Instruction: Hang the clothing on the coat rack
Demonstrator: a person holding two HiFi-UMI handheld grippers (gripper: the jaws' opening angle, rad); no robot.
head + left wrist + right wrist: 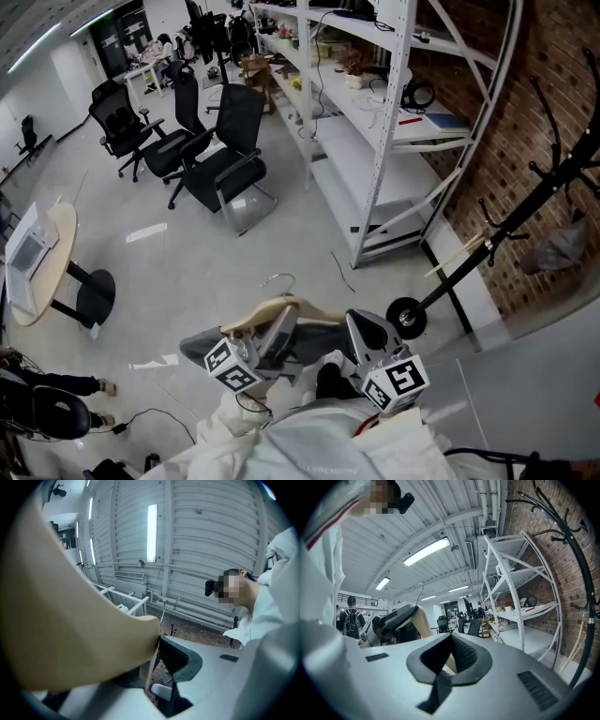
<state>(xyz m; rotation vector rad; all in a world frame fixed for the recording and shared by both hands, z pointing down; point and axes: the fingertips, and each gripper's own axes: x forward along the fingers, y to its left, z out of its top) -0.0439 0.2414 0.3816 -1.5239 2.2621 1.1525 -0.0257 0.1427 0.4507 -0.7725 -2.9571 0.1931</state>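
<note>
A beige wooden hanger (272,311) with a metal hook (281,279) is held low in the head view, and a grey garment (200,349) droops under it. My left gripper (272,330) is shut on the hanger. In the left gripper view the hanger (70,620) fills the left side and lies against the dark pad (174,657). My right gripper (367,328) is just right of the hanger's end, open. In the right gripper view its jaws (450,651) stand apart and a strip of hanger shows through the gap. The black coat rack (525,202) leans at the right, also visible (577,564).
White metal shelving (375,122) lines the brick wall (530,103) beside the rack. The rack's wheeled base (408,317) is close to my right gripper. Black office chairs (225,169) stand behind, and a round table (52,258) is at the left.
</note>
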